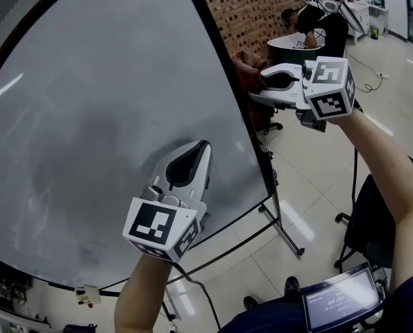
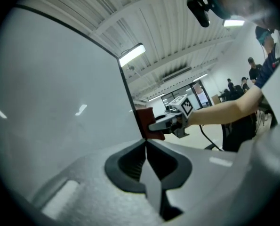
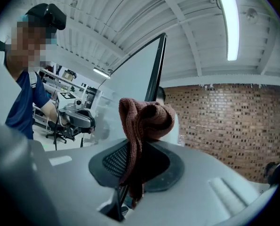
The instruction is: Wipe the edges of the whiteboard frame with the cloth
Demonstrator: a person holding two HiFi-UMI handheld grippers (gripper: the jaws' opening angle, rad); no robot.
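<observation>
The large white whiteboard (image 1: 88, 116) stands on a black wheeled floor stand (image 1: 282, 229). Its thin black frame (image 1: 223, 54) borders the board face. The left claw (image 1: 203, 148) is clenched with nothing between its jaws and is positioned before the board face near the right edge. The right claw (image 1: 260, 82) grasps the reddish-brown knitted cloth (image 1: 245, 62), which sits against the upper part of the frame's right edge.

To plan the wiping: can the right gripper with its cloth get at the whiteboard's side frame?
Probably yes. The right gripper holds the cloth right at the black frame edge, with nothing between them; the left gripper is aside, in front of the whiteboard.
</observation>
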